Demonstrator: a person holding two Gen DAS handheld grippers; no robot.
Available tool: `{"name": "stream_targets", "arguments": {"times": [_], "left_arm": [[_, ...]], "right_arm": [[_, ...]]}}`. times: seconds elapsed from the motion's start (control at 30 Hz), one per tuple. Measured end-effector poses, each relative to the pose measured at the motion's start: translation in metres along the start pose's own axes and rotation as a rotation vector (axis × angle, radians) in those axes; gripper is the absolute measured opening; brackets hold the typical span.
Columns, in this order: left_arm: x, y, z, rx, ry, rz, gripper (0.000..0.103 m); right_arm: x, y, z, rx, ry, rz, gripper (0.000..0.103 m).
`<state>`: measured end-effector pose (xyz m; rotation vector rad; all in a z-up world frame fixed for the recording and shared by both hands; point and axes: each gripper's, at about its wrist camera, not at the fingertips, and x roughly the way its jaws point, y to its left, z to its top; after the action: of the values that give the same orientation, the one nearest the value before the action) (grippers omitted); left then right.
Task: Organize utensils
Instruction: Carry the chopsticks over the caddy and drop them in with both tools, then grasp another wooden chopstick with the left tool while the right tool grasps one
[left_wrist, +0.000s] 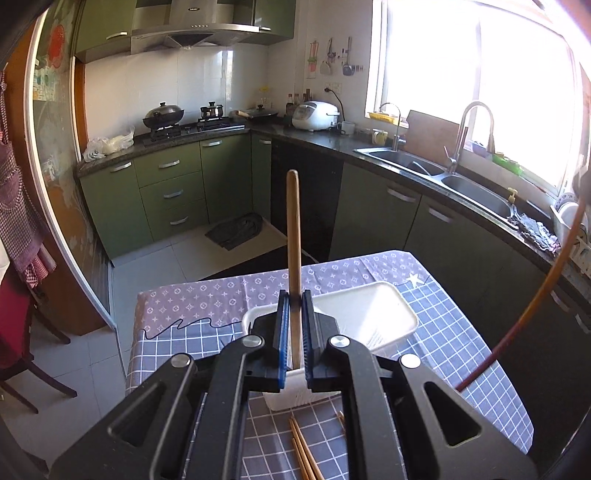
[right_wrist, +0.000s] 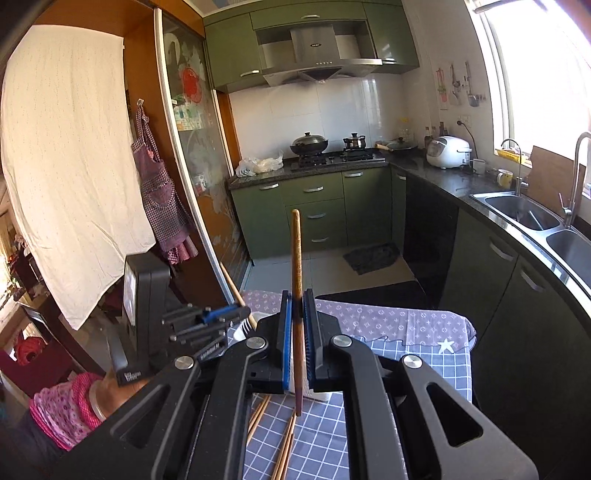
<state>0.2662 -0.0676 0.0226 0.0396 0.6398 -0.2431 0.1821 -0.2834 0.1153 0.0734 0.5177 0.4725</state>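
Both grippers holding one chopstick each over the white holder.

Left gripper (left_wrist: 294, 328) clenched on an upright chopstick (left_wrist: 293, 236), lower end down in the white holder (left_wrist: 365, 314); right gripper (right_wrist: 297, 332) clenched on another chopstick (right_wrist: 296, 266), tip hanging just above the tablecloth (right_wrist: 406, 354). Judged partway: loose chopsticks (right_wrist: 284, 443) left on the near cloth, a fork seems to lie in the tray. Sink (left_wrist: 461, 184) far right, stove far left; the two grippers crowd each other.
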Motion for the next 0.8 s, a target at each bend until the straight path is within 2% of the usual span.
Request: {"name": "stream_targets", "arguments": {"times": [0.17, 0.27, 0.4, 0.5, 0.73, 0.8], "left_arm": [[-0.012, 0.006, -0.005, -0.004, -0.006, -0.021, 0.008], [-0.018, 0.008, -0.003, -0.009, -0.013, -0.023, 0.013], [-0.031, 0.01, -0.004, -0.01, -0.033, -0.021, 0.013], [-0.039, 0.012, -0.012, -0.015, -0.005, -0.031, 0.015], [-0.042, 0.009, -0.047, -0.01, 0.16, -0.053, 0.016], [-0.041, 0.009, -0.055, -0.02, 0.202, -0.064, 0.016]], "right_arm": [[0.013, 0.002, 0.035, 0.023, -0.041, -0.015, 0.007], [0.029, 0.001, 0.053, 0.039, -0.046, -0.027, 0.007], [0.056, -0.003, 0.062, 0.043, -0.032, -0.062, 0.007], [0.079, -0.007, 0.05, 0.05, 0.022, -0.066, 0.007], [0.123, -0.013, 0.003, 0.035, 0.135, -0.076, 0.008], [0.125, -0.014, -0.01, 0.028, 0.143, -0.075, 0.016]]}}
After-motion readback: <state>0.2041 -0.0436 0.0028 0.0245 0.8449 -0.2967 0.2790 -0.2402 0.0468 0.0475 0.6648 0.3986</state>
